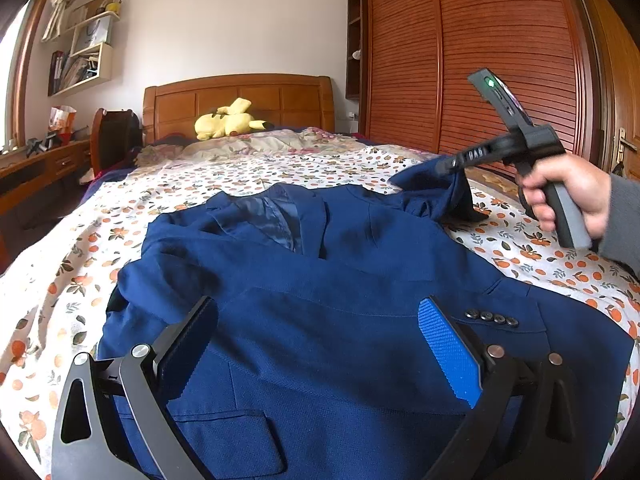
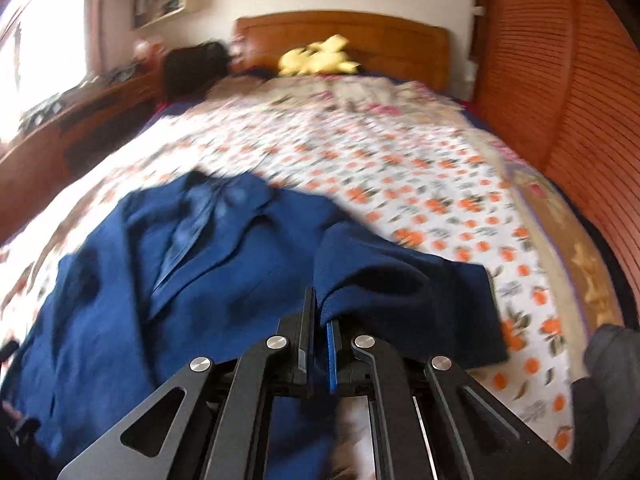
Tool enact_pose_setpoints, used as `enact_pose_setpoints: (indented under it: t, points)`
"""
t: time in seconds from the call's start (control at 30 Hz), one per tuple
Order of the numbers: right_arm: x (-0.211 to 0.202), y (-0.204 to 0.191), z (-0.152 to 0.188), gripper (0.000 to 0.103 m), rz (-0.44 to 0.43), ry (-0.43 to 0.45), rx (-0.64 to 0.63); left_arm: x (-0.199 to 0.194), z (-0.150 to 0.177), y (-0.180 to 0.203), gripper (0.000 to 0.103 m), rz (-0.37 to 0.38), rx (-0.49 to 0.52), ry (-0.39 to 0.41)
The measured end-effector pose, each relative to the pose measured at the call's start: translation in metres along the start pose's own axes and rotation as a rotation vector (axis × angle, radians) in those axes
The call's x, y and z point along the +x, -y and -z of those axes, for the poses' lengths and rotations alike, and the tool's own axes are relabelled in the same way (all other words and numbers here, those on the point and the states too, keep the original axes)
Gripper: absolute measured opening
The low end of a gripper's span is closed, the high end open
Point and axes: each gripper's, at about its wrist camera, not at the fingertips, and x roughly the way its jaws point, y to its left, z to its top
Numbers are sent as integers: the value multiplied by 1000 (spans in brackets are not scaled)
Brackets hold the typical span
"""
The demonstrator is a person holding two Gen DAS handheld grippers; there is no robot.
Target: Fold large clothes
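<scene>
1. Two handheld grippers are over one garment: a navy blue suit jacket (image 1: 320, 264) of woven cloth, lying front-up on the bed with the orange-flower patterned sheet (image 1: 60, 280), collar toward the wooden headboard (image 1: 240, 96).
2. The right gripper (image 2: 318, 320) is pinched tight on a bunched fold of the jacket's sleeve end (image 1: 436, 188), which it holds clear of the sheet. The left gripper (image 1: 316, 344) hangs over the lower front of the jacket with its fingers spread wide and nothing between them.
3. What could go wrong, as a guess: the pinch only has a small bite of thick cloth, so a quick swing could let the sleeve slip out and flop down crooked. And since nothing is pinning the body, dragging the sleeve across might pull the whole jacket along and wrinkle the lapels.
4. Hard to make out: the right wrist view is smeared with blur, so how much fabric sits between the pads is unclear. The hem nearest the person is cut off behind the left gripper's frame, and the other sleeve's run is tough to trace, though a row of dark cuff buttons (image 1: 492, 317) shows near the blue pad.
</scene>
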Motion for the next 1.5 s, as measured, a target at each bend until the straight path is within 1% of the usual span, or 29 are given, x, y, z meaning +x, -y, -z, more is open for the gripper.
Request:
enact_pose_setpoints:
  t: [0.03, 0.1, 0.13, 0.17, 0.2, 0.27, 0.33, 0.37, 0.4, 0.5, 0.63, 0.7, 0.77, 0.8, 0.87, 0.93, 1.03, 1.1, 1.23, 1.3, 1.4, 1.43, 1.47, 1.5]
  points:
    - [4, -5, 5, 6, -3, -15, -7, 0, 0, 0, 101, 0, 1, 0]
    - [8, -12, 18, 13, -5, -46, -16, 0, 0, -1, 101, -1, 2, 0]
    - [11, -15, 23, 13, 0, -61, -19, 0, 0, 0, 101, 0, 1, 0]
    - [12, -17, 28, 18, 1, -71, -18, 0, 0, 0, 101, -1, 1, 0]
    - [13, -17, 31, 28, -1, -80, -11, 0, 0, 0, 101, -1, 2, -1]
    - [10, -14, 36, 40, -4, -84, 2, 0, 0, 0, 101, -1, 4, -1]
    - [3, -11, 43, 46, -3, -83, 17, 0, 0, 1, 101, -1, 5, -2]
    - [0, -10, 45, 52, -5, -81, 23, 0, 0, 1, 101, -1, 4, -2]
    - [-6, -8, 51, 55, -7, -78, 32, 0, 0, 1, 101, -1, 5, -2]
    - [-15, 5, 61, 55, -18, -76, 76, 0, 0, 1, 101, -1, 8, -1]
    - [-19, 32, 65, 55, 14, -67, 143, 0, 0, 2, 101, -1, 10, 0]
    - [-18, 53, 63, 56, 48, -55, 197, 0, 0, 2, 101, -1, 10, -1]
    - [-14, 69, 58, 57, 101, -45, 220, 0, 0, 2, 101, -1, 10, -2]
    - [-11, 79, 55, 62, 123, -37, 244, 0, 0, 2, 101, -1, 11, -2]
    - [-5, 97, 51, 65, 144, -30, 289, -1, 0, 3, 101, -1, 12, -3]
    - [4, 110, 49, 65, 163, -32, 323, -1, 0, 2, 101, -1, 12, -3]
    - [23, 134, 51, 65, 171, -63, 405, -1, 0, 3, 101, 0, 13, -3]
    - [40, 146, 58, 65, 165, -99, 470, -1, 0, 2, 101, 3, 12, 0]
    - [60, 162, 68, 63, 157, -135, 557, -1, 0, 2, 101, 7, 9, -1]
    - [67, 169, 70, 58, 161, -138, 587, -1, 0, 1, 101, 8, 9, 0]
    - [72, 172, 67, 57, 166, -138, 595, -1, 0, 1, 101, 8, 10, -1]
    - [75, 172, 65, 54, 185, -146, 584, -1, 0, 1, 101, 8, 10, -1]
    - [77, 171, 63, 47, 210, -155, 565, -1, 0, 1, 101, 8, 9, 0]
    - [79, 170, 61, 36, 225, -159, 548, -2, 0, 1, 101, 8, 9, 0]
